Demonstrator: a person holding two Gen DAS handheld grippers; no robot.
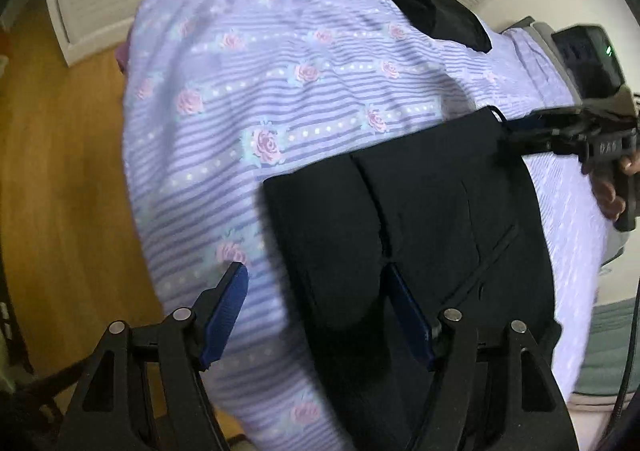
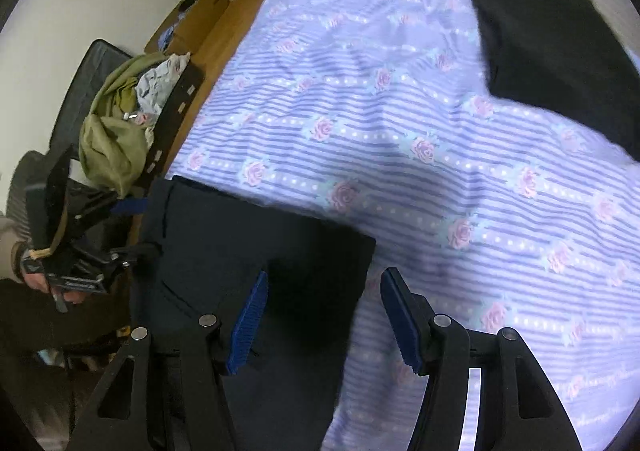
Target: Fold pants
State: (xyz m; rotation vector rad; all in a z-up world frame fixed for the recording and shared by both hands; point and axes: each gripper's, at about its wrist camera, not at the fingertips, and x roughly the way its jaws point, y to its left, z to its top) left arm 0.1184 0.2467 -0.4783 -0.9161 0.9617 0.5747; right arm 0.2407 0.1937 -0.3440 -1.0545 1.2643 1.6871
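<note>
Left wrist cam: black pants (image 1: 404, 219) folded on the floral bedspread (image 1: 240, 91), their rounded fold lying between the left gripper (image 1: 320, 315) pads, jaws apart, nothing pinched.

Right wrist cam: right gripper (image 2: 324, 323) also spread wide, straddling the pants' (image 2: 248, 251) right edge.

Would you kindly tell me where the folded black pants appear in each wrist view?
Left wrist: folded black pants fill the lower centre to right, partly between the open left gripper fingers.
Right wrist: pants sit lower left, under the open right gripper.
Shared landmark: the lilac rose-striped bedspread.
</note>
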